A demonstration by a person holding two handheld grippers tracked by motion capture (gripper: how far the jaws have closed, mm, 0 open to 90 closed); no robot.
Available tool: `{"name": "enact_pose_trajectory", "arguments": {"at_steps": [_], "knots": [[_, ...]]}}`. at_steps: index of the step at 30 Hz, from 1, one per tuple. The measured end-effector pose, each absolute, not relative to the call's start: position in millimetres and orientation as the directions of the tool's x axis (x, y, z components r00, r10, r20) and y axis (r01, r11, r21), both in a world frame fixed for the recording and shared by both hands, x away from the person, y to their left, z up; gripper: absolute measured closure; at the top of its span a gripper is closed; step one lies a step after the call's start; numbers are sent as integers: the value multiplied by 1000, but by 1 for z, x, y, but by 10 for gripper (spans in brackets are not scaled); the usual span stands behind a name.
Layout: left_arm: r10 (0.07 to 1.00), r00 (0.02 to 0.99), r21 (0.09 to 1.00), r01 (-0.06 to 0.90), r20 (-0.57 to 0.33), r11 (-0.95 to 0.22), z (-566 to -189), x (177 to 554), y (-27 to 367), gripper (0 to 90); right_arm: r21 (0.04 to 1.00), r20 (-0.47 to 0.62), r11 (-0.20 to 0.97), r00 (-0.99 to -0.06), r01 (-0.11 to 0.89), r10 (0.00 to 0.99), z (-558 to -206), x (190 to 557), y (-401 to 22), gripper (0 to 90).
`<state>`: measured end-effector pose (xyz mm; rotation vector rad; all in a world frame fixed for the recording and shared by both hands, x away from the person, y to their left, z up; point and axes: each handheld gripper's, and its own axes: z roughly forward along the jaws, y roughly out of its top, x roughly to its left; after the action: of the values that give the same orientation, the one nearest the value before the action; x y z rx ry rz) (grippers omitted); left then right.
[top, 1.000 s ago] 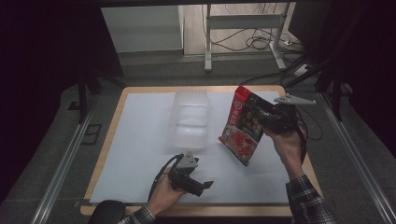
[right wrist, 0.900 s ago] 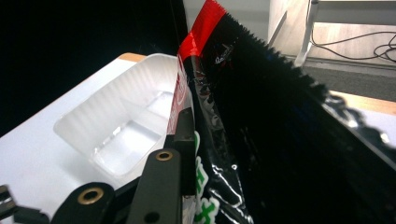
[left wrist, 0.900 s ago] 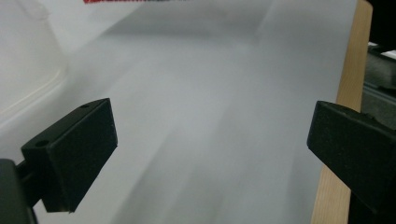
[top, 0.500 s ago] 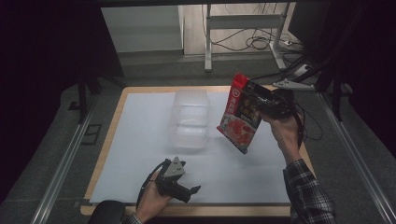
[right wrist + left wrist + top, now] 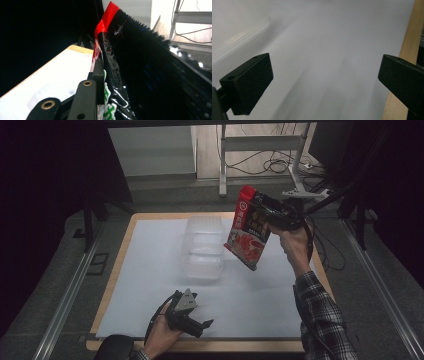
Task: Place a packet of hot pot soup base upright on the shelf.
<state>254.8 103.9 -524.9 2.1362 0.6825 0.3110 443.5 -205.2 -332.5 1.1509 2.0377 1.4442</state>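
A red and black snack packet point(image 5: 248, 227) hangs in the air above the right half of the table, tilted, with my right gripper point(image 5: 270, 212) shut on its upper part. The right gripper view looks along the packet point(image 5: 130, 62), whose glossy black side and red top edge press against the jaw. A clear plastic container point(image 5: 202, 247) lies on the white sheet just left of the packet. My left gripper point(image 5: 197, 326) rests low near the table's front edge, open, with nothing between its fingers point(image 5: 249, 85).
A white sheet point(image 5: 150, 270) covers the wooden table point(image 5: 117, 255). The table's wooden edge point(image 5: 409, 50) runs close beside the left gripper. Cables and a metal stand point(image 5: 300, 180) lie on the floor beyond the table.
The right gripper has lifted the packet up and to the left, toward the container. The left gripper has drawn back toward the front edge.
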Motion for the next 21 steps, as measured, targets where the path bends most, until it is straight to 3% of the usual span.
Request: {"name": "enact_pose_trajectory", "arguments": {"at_steps": [21], "knots": [[583, 811, 802, 375, -41, -465, -522, 255, 116, 0, 917, 128, 142, -610, 374, 782, -325, 490, -167, 717]]}}
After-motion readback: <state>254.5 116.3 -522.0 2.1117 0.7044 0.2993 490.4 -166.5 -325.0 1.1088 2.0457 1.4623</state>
